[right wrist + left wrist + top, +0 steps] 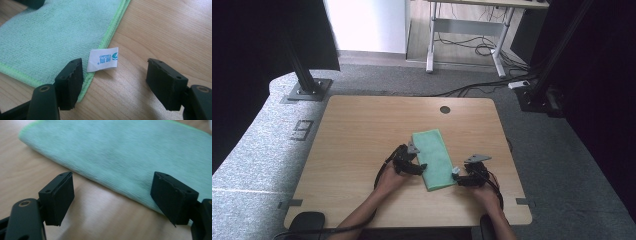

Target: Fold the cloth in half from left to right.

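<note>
A folded mint-green cloth (434, 157) lies on the wooden table (357, 135), right of centre near the front. My left gripper (421, 169) is at its left long edge, jaws open. In the left gripper view the cloth's folded edge (125, 152) runs just ahead of the jaws, and the left gripper (112, 200) has bare wood between its pads. My right gripper (456, 175) sits at the cloth's near right corner. In the right gripper view the right gripper (115, 80) stands open around a white label (103, 59) sewn to the cloth's hem (55, 32).
A round cable hole (445, 109) sits at the table's far edge. Bare wood spreads to the left and behind the cloth. Black frame posts (302, 70) stand on the grey floor beyond the table, with a desk's legs (430, 45) and cables farther back.
</note>
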### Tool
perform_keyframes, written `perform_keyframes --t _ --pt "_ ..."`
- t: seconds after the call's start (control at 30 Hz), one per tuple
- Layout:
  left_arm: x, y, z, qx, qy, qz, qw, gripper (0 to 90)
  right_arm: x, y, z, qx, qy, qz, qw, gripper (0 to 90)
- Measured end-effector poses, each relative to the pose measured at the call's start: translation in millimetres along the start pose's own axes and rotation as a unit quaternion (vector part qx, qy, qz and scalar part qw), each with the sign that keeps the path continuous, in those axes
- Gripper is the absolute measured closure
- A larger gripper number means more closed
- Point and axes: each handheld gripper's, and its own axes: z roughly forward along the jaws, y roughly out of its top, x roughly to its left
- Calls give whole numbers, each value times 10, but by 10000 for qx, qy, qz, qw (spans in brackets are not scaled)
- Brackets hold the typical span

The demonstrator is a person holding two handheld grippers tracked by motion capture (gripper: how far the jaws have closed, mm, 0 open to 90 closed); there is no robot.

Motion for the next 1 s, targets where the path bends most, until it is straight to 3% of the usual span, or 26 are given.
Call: perform_keyframes --t 0.4,0.5,0.77,0.9,1.0 --pt "-412 -106 -141 81 -313 211 9993 185 -2 -5 0 -17 3 -2 10000 289" --pt "-461 -124 -151 144 -229 329 9991 185 -4 -7 0 -21 5 9 10000 285" --pt "-355 -183 -186 198 -270 111 9994 184 48 4 26 -43 8 -36 10000 256" --pt "-281 -223 -245 247 -168 64 9995 184 106 31 56 -50 60 -88 9999 253" --pt "-151 -285 -317 286 -85 -43 9995 183 206 83 114 -63 128 -176 9997 250"
